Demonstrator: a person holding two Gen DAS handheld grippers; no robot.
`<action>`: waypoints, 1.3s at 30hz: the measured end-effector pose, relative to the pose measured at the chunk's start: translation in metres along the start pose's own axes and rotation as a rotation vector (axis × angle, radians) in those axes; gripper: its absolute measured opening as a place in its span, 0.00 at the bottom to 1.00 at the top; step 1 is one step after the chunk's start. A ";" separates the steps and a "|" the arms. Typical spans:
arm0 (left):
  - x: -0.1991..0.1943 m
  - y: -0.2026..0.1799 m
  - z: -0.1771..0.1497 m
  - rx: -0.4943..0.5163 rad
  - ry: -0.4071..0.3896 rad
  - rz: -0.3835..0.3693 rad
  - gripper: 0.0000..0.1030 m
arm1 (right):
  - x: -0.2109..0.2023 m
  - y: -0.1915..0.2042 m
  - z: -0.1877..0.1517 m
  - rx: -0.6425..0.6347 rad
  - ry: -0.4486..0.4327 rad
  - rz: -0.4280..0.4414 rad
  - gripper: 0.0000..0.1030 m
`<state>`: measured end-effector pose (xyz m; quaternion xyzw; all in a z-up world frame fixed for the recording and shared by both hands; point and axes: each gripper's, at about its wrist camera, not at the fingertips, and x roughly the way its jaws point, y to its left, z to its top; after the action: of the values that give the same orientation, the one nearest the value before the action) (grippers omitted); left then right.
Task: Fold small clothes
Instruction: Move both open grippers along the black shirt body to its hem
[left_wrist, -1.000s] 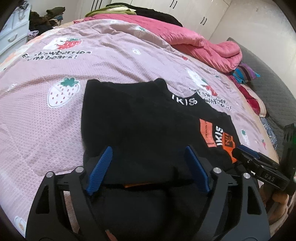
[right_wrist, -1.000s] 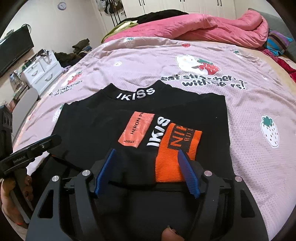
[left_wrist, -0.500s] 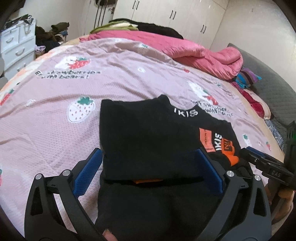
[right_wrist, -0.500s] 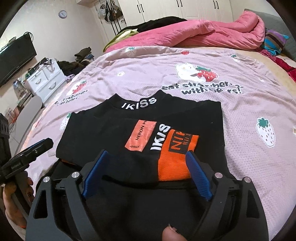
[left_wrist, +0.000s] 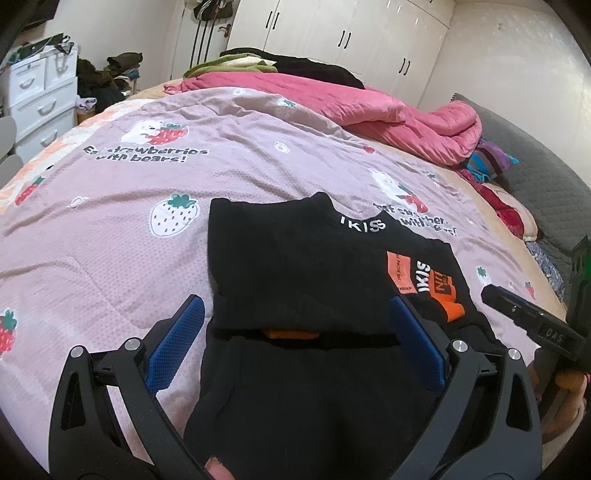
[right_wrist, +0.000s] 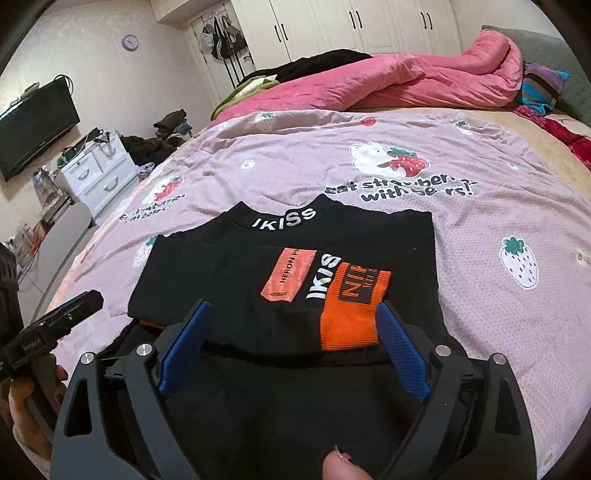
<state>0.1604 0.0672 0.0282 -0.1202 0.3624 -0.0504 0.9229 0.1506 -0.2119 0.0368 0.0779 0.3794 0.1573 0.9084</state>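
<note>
A black small top with a white "IKISS" collar lies folded on the pink strawberry bedsheet. An orange-cuffed sleeve is laid across its front. My left gripper hovers open over the fold's near edge on the left side, and its blue pads touch no cloth. My right gripper hovers over the near edge by the orange cuff. Its jaws are opening, with the cloth lying below them and not pinched. A fingertip of the person's hand shows at the bottom.
A pink quilt is heaped at the bed's far side, with dark and green clothes behind it. White drawers and a TV stand left of the bed. A grey padded headboard runs along the right.
Both grippers' jaws have spread wider, and both have drawn back and up from the top. The folded top stays lying flat on the sheet.
</note>
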 end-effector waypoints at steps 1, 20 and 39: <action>-0.001 -0.001 -0.002 0.002 0.001 0.004 0.91 | -0.002 -0.001 -0.001 0.001 -0.004 -0.002 0.89; -0.017 -0.028 -0.038 0.050 0.016 0.000 0.91 | -0.043 -0.025 -0.037 0.031 -0.036 -0.031 0.92; -0.025 -0.019 -0.073 0.035 0.054 0.023 0.91 | -0.054 -0.027 -0.069 0.001 -0.035 -0.084 0.96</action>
<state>0.0921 0.0403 -0.0022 -0.0984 0.3876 -0.0493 0.9153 0.0722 -0.2547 0.0172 0.0651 0.3664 0.1176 0.9207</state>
